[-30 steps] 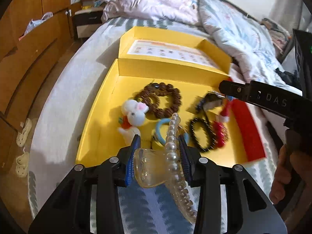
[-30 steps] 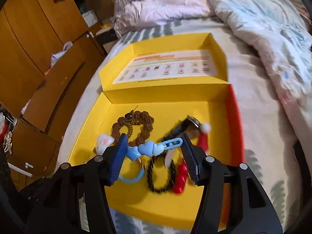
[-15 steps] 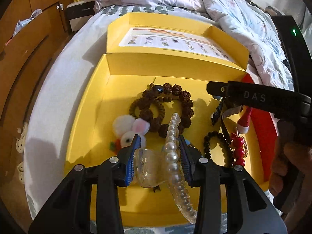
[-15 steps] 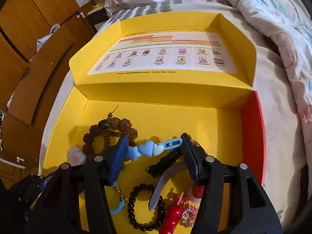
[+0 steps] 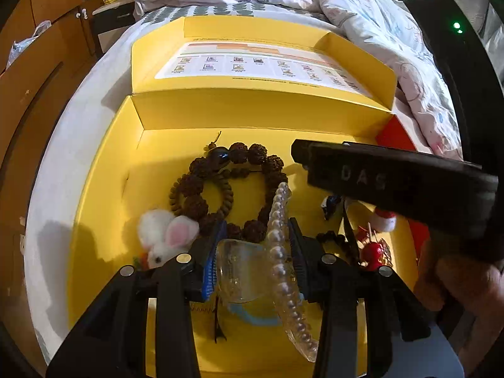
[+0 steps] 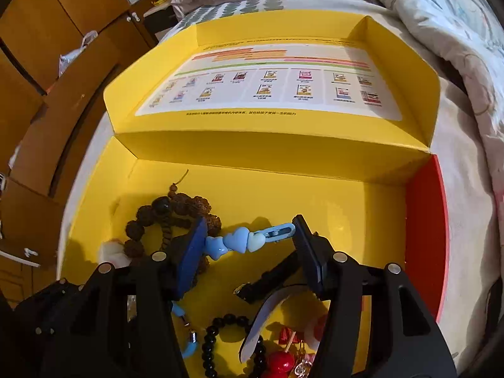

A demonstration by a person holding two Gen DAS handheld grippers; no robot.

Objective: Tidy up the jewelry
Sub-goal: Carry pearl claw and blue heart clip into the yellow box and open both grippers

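A: Left gripper (image 5: pixel 252 252) first. Jaws state?
B: Clamped on a clear hair claw (image 5: pixel 242 271) edged with a pearl row; it is held above the near part of the yellow box (image 5: pixel 104 195).

A: Right gripper (image 6: pixel 249 242)?
B: Jaws closed on a blue heart hair clip (image 6: pixel 242 241); the clip is spanned end to end between the pads, over the middle of the box floor.

A: What is seen in the box around them?
B: A brown bead bracelet (image 5: pixel 233 186) is laid toward the box's back left, and a white plush bunny (image 5: pixel 167 236) is found just nearer than it, by the left wall. A black bead bracelet (image 6: pixel 233 340) and red charms (image 6: pixel 280 359) are grouped at the near right. A dark strap (image 6: pixel 271 280) is seen beside them.

A: And the lid?
B: The lid (image 6: pixel 271 91) is folded open behind the box, with a printed sheet inside.

A: What is the box on?
B: It is set on a bed (image 5: pixel 63 163), with a quilt (image 5: pixel 378 31) heaped at the box's far right.
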